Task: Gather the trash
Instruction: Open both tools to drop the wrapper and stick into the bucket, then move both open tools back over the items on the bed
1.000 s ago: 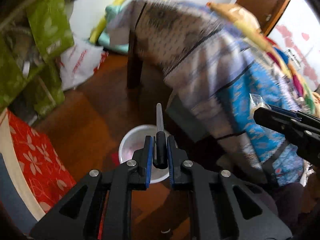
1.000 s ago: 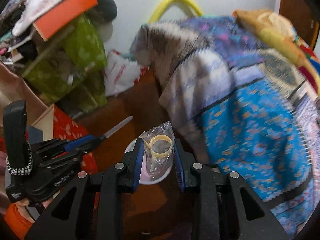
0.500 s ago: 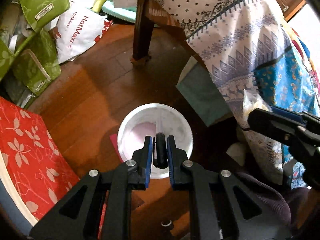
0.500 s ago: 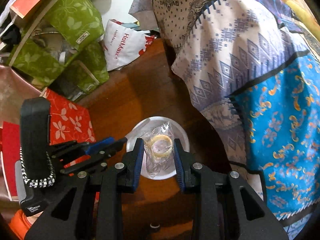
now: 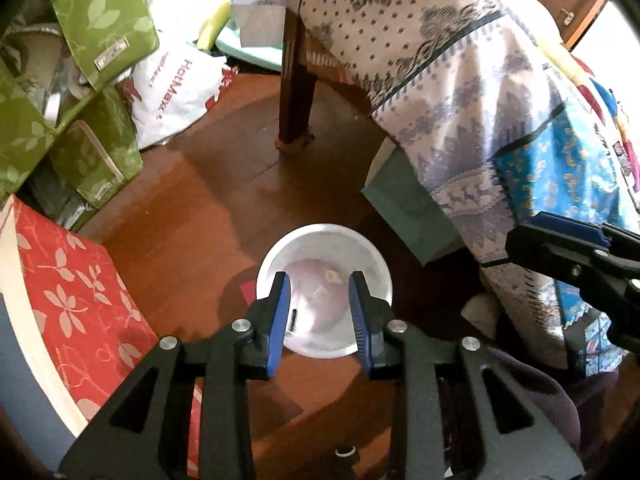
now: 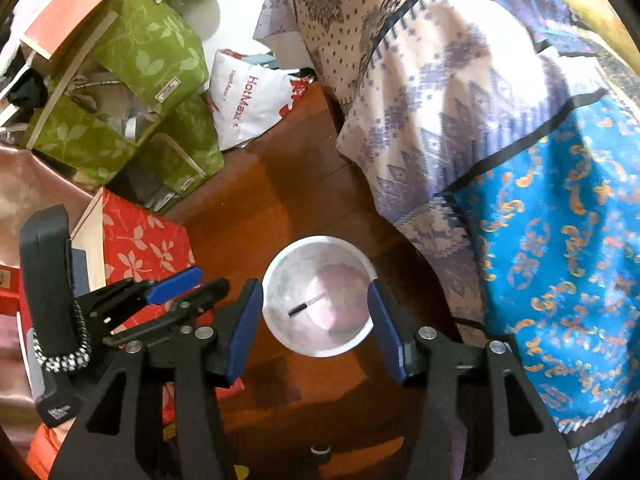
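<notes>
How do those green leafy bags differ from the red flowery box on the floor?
The green bags are soft, stacked and tilted in a heap; the red box is stiff and lies flat. The bags carry pale leaf prints, the box pale flower sprigs. Both sit left of the white bin.

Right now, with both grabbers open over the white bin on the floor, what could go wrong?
Both the left gripper and right gripper hang open above the round white plastic bin. Lowering either might knock the light bin over and spill the black-tipped pen. The two grippers sit close together and could bump. The hanging patterned cloth could snag.
</notes>
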The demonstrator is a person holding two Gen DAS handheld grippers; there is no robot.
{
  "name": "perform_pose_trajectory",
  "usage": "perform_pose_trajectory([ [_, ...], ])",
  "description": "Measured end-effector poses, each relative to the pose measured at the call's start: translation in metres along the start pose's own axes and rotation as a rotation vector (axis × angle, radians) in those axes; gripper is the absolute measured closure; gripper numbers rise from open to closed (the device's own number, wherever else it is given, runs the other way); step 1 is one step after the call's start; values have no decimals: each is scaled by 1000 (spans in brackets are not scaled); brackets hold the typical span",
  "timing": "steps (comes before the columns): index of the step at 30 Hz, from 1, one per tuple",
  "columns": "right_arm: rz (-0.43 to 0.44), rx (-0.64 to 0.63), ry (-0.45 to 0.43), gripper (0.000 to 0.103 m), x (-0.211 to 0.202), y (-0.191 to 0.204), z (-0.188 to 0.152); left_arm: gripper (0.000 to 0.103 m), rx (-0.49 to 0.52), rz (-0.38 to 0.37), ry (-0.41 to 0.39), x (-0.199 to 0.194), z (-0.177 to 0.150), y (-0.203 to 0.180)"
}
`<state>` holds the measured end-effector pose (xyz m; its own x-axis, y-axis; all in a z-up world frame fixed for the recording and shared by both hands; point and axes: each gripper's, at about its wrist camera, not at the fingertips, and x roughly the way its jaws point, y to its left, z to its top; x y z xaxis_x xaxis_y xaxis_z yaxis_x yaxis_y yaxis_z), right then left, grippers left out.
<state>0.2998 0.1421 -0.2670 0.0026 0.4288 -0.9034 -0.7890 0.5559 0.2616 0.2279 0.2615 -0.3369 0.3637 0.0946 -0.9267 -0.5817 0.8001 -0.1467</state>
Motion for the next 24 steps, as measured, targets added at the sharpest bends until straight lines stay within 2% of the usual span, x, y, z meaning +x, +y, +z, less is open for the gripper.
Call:
perform_pose_trajectory([
  [10,-67,-13,-144,53,-71,-1,-14,73,99,16,-135,-76,-4,-38],
  [20,-140,46,-353,53,-169,-26,-42,52,171,-38,-269,-152,-10,-99],
  [24,-173,82,-428,53,-206,-42,-57,52,211,-66,-307,-174,-9,-132],
])
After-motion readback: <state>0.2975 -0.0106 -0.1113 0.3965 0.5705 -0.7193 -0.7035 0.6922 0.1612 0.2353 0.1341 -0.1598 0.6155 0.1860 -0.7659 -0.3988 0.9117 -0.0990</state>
